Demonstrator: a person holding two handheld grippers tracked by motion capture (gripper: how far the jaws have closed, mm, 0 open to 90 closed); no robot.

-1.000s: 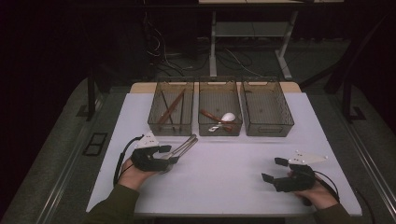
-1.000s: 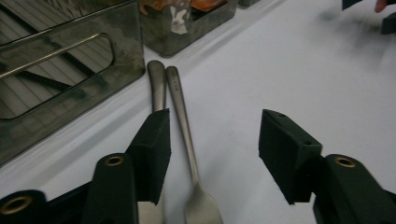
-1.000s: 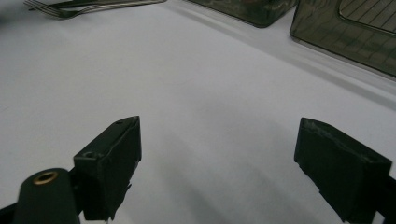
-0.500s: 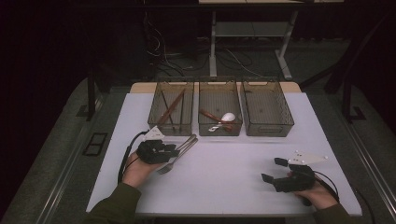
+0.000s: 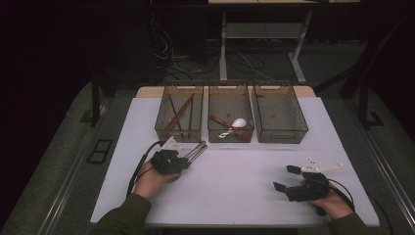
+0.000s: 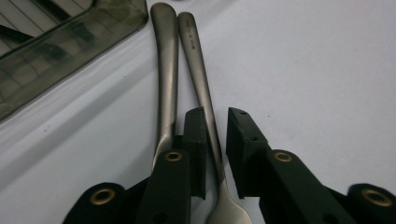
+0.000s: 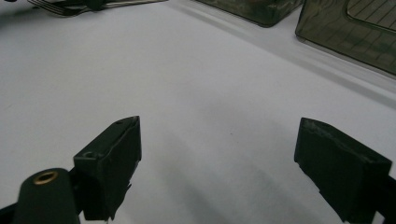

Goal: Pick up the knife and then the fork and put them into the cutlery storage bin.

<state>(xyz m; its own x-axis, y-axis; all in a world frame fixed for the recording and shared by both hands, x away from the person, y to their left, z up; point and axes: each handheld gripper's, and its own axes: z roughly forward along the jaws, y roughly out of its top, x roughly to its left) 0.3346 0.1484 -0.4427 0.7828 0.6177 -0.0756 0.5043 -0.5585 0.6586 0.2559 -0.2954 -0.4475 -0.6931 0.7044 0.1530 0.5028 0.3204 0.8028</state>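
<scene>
High view is showing the left gripper (image 5: 188, 157) sitting at about eight o'clock on the white table (image 5: 235, 161), just below the left basket (image 5: 179, 117), with two metal utensils (image 5: 196, 149) jutting out of it toward one o'clock. A second ago this gripper was lying lower and further left with its jaws spread wide around the handles; now it is resting closer to the baskets, and its jaws have just been closing. In the left gripper view one fork handle (image 6: 198, 74) is running between the two black pads, which are standing almost together but with a thin gap showing on the right side, so they are not yet pressing on it; the second handle (image 6: 166, 79) is lying outside the left pad, touching the first near its neck. That is suggesting the pick-up of a single fork is being set up, and the neighbour could be dragged along. The right gripper (image 5: 288, 177) is staying where it was at five o'clock on the table, its jaws standing wide apart over bare white surface in the right gripper view, holding nothing. The middle basket (image 5: 230, 122) is holding a spoon, the right basket (image 5: 280, 117) looking empty.
</scene>
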